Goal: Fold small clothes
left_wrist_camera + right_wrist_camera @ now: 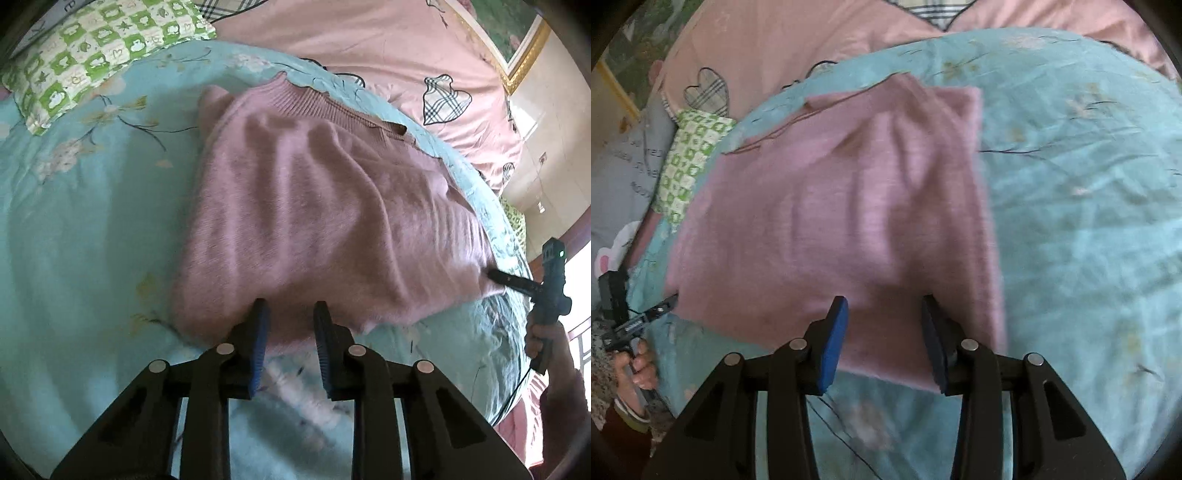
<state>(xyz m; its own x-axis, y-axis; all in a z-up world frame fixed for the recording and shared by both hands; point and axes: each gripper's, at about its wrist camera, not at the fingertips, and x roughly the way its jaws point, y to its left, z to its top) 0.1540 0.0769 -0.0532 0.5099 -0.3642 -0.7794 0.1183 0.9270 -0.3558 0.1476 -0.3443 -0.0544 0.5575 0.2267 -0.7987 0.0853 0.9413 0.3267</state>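
Note:
A pink knit sweater (314, 214) lies folded on the teal floral quilt (92, 229), ribbed hem at the far side. My left gripper (291, 317) is open, its blue-padded fingers at the sweater's near edge, nothing held. In the right wrist view the sweater (842, 221) lies ahead, and my right gripper (884, 314) is open over its near edge, the cloth lying between the jaws. The right gripper also shows in the left wrist view (495, 275), its tip at the sweater's right corner. The left gripper shows at the far left of the right wrist view (666, 304).
A green checked pillow (103, 48) lies at the back left. A pink duvet with plaid hearts (424, 66) lies beyond the quilt. A framed picture (517, 33) hangs on the wall. A grey pillow (624, 177) is at the left.

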